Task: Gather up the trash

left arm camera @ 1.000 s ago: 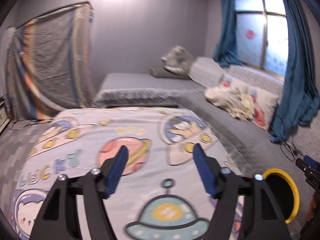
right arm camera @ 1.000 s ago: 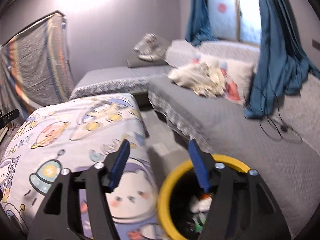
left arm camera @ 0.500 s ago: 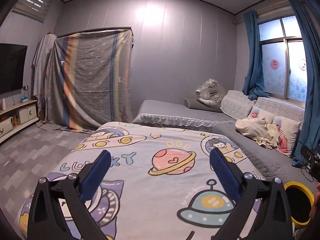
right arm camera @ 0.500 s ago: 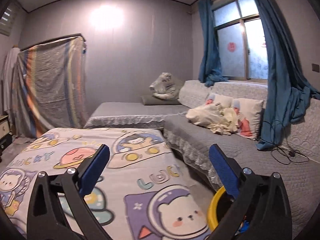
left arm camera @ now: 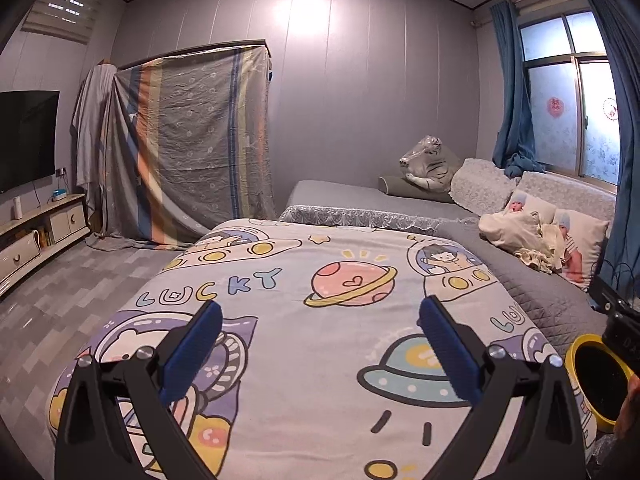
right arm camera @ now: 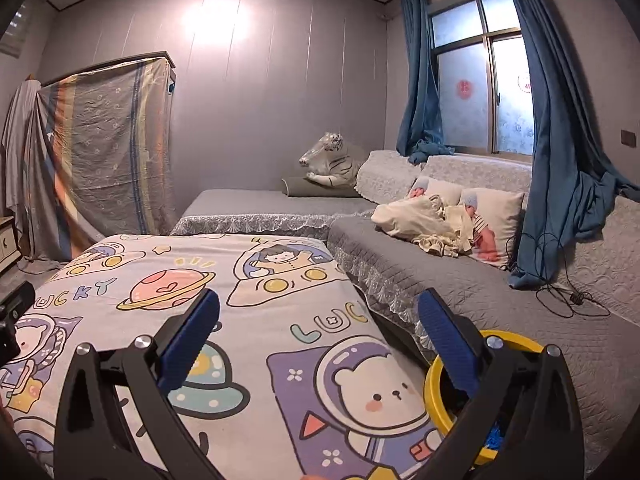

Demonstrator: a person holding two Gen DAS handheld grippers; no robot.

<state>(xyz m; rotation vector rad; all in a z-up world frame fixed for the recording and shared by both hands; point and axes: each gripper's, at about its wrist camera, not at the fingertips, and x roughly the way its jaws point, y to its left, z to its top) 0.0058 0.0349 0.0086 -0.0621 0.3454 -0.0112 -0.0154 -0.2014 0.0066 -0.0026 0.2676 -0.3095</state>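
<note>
Both tongs, left [left arm camera: 320, 338] and right [right arm camera: 319, 330], hang spread and empty over the cartoon-sheeted bed [right arm camera: 248, 280]; the yellow bin [right arm camera: 434, 392] sits near right, closest to the right tongs.

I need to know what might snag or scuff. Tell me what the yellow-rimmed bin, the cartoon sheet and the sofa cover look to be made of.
Yellow-rimmed bin: probably moulded plastic, with a smooth, slightly glossy rim in even colour.
Cartoon sheet: thin woven fabric, matte, printed, lying flat with soft edges.
Sofa cover: quilted grey textile, matte, with stitched pattern and a lace-like trim along the front edge.
</note>
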